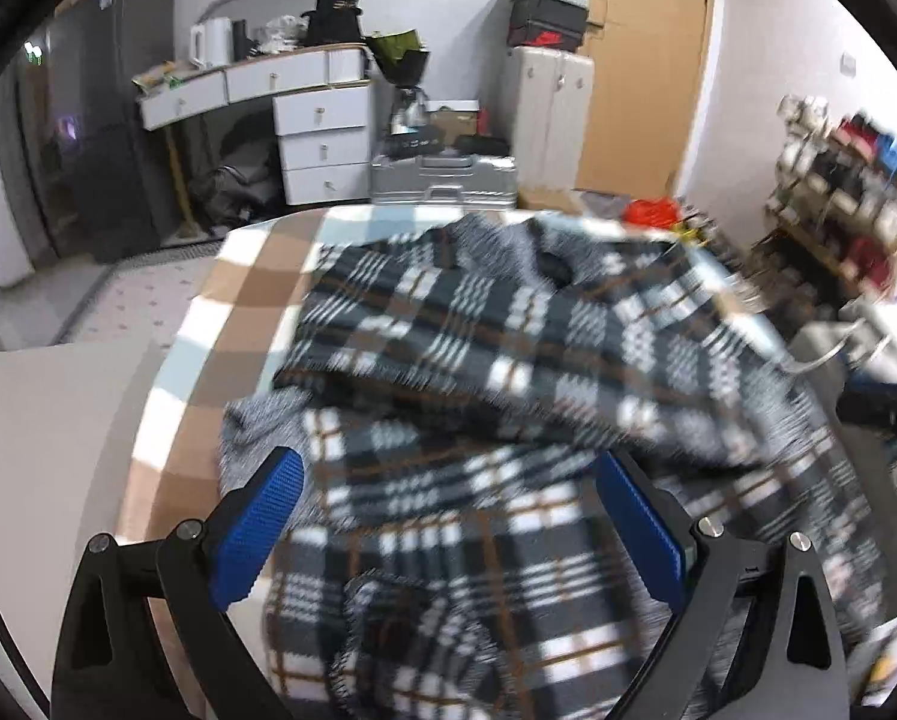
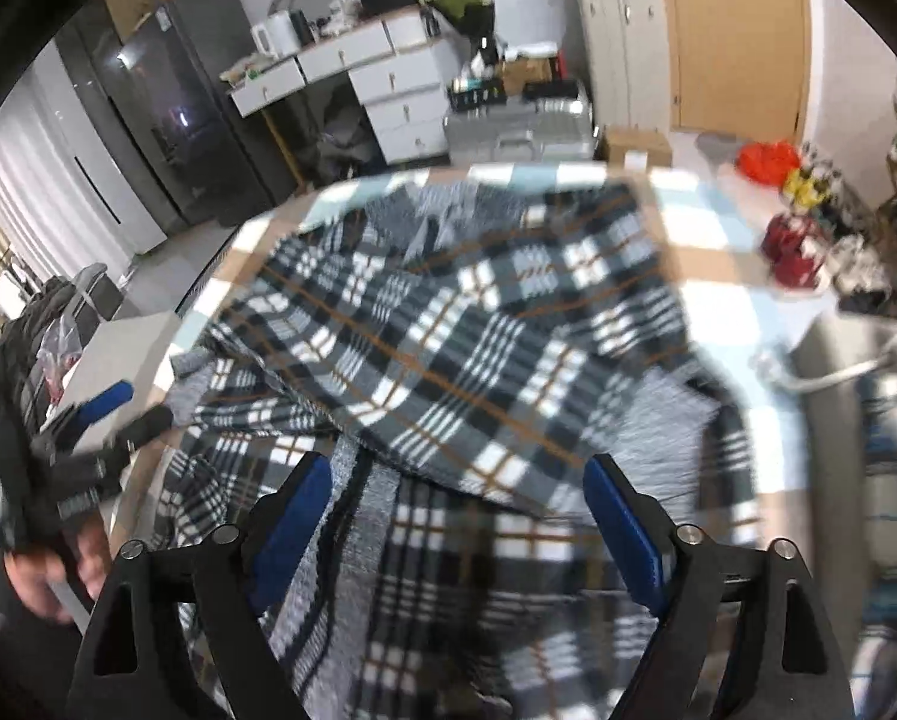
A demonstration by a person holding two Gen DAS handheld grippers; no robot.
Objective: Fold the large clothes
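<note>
Both pairs of blue fingers spread wide above a rumpled plaid garment on a checked surface.

The right gripper (image 2: 457,516) has its fingers released, nothing pinched; the plaid garment (image 2: 448,348) lies below and ahead of them, a folded flap just past the tips. The left gripper (image 1: 448,516) is likewise spread and empty over the same cloth. The garment sits bunched across the middle of the surface (image 1: 250,276). To fold neatly, it seems best to pick a clear edge or corner, grip both ends evenly, and smooth the bunching first.
</note>
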